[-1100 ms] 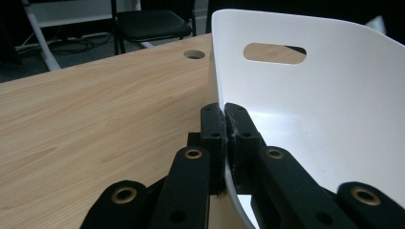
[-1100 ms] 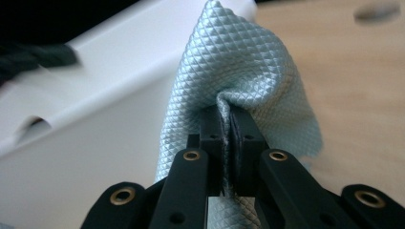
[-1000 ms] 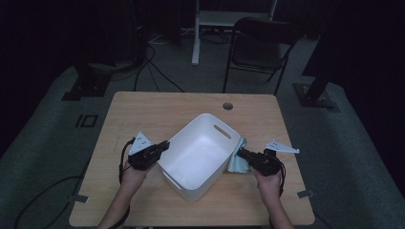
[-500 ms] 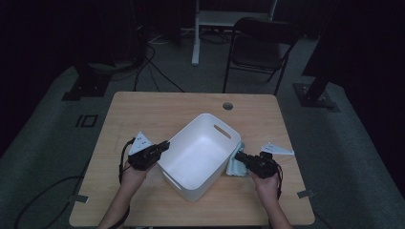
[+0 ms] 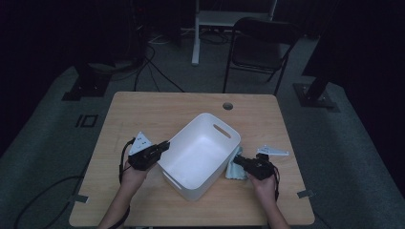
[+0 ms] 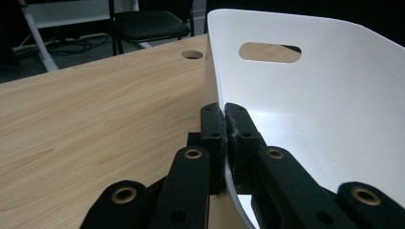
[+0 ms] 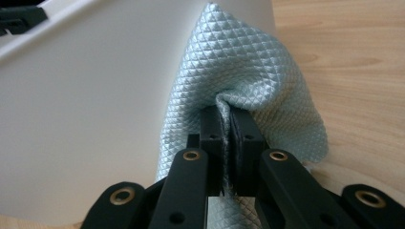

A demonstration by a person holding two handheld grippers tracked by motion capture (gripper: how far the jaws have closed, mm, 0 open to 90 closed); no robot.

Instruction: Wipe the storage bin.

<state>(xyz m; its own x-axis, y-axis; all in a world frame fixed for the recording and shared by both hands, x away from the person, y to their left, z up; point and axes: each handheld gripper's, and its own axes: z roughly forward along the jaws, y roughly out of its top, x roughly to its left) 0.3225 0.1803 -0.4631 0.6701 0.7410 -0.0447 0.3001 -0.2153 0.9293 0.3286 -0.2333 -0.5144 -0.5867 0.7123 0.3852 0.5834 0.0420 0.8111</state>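
A white plastic tub (image 5: 200, 152) with handle slots stands tilted in the middle of the wooden table (image 5: 162, 109). My left gripper (image 5: 162, 145) is shut on the tub's left rim (image 6: 220, 81), one jaw inside and one outside (image 6: 224, 114). A pale blue quilted cloth (image 5: 234, 169) lies on the table against the tub's right outer wall (image 7: 86, 95). My right gripper (image 5: 239, 161) is shut on a pinched fold of the cloth (image 7: 248, 71), its jaws pressed together (image 7: 227, 119) close to the tub wall.
A round cable hole (image 5: 228, 105) sits near the table's far edge. Bare wood stretches left of the tub (image 6: 95, 105). Behind the table stand a dark chair (image 5: 260, 47) and a white frame (image 5: 229, 19).
My right gripper has sunk toward the table and shifted slightly left, nearer the tub, with the cloth. The left gripper and the tub have stayed put.
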